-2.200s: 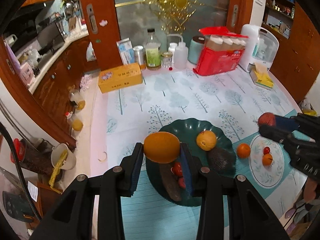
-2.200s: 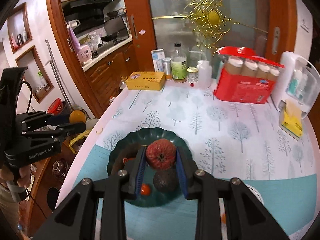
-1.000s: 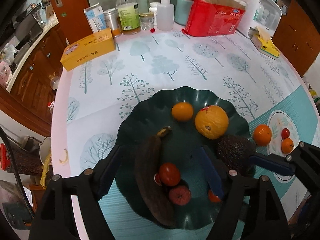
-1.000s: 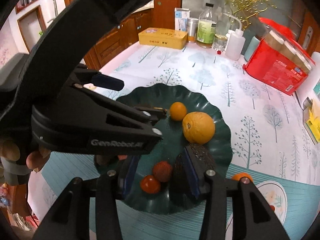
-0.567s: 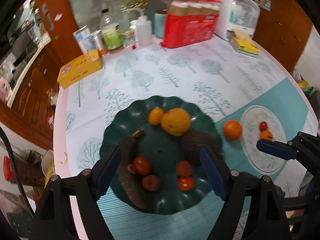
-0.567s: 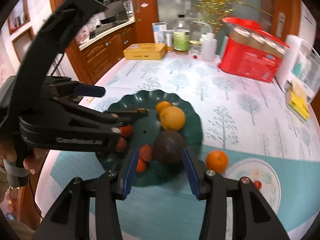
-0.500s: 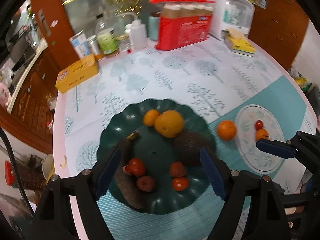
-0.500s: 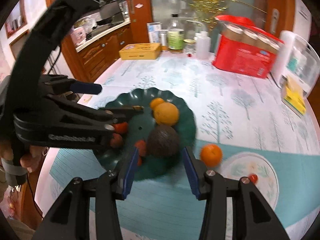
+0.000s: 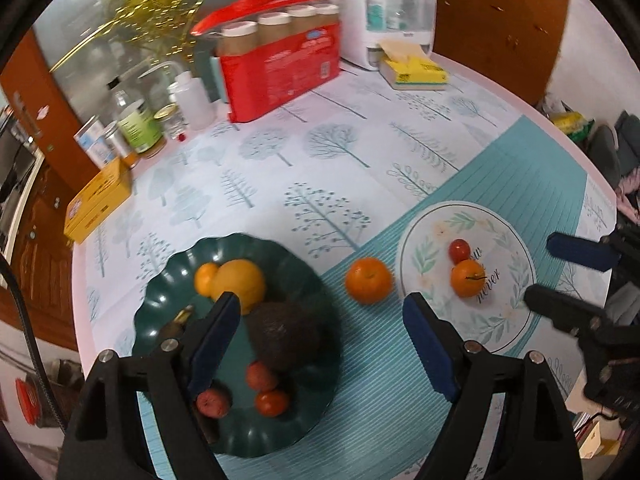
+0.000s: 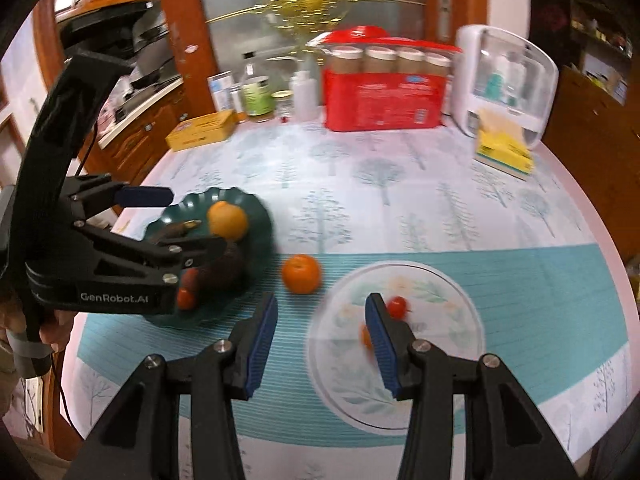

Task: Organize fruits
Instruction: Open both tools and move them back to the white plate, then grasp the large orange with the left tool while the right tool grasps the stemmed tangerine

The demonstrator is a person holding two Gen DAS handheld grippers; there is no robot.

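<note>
A dark green plate (image 9: pixel 244 442) holds a big orange (image 9: pixel 242 285), a small orange (image 9: pixel 205 278), an avocado (image 9: pixel 286 334), a dark banana and three small red fruits. A tangerine (image 9: pixel 368 280) lies on the cloth between it and a white floral plate (image 9: pixel 502 344). That plate carries a cherry tomato (image 9: pixel 459 250) and a small orange (image 9: pixel 467 278). My left gripper (image 9: pixel 322 340) hangs open and empty over the green plate's right edge. My right gripper (image 10: pixel 320 336) is open and empty above the cloth at the white plate's (image 10: pixel 440 364) left rim, near the tangerine (image 10: pixel 301 274).
At the back of the table stand a red box of jars (image 9: pixel 280 68), bottles and cans (image 9: pixel 140 124), a yellow box (image 9: pixel 100 200), a white dispenser (image 9: pixel 384 20) and a yellow tissue pack (image 9: pixel 416 72). A hand holds the left gripper (image 10: pixel 176 220) at the table's left edge.
The big orange and a red fruit, held earlier, now lie on the green plate. Both empty grippers have swung right, away from the green plate toward the tangerine and white plate.
</note>
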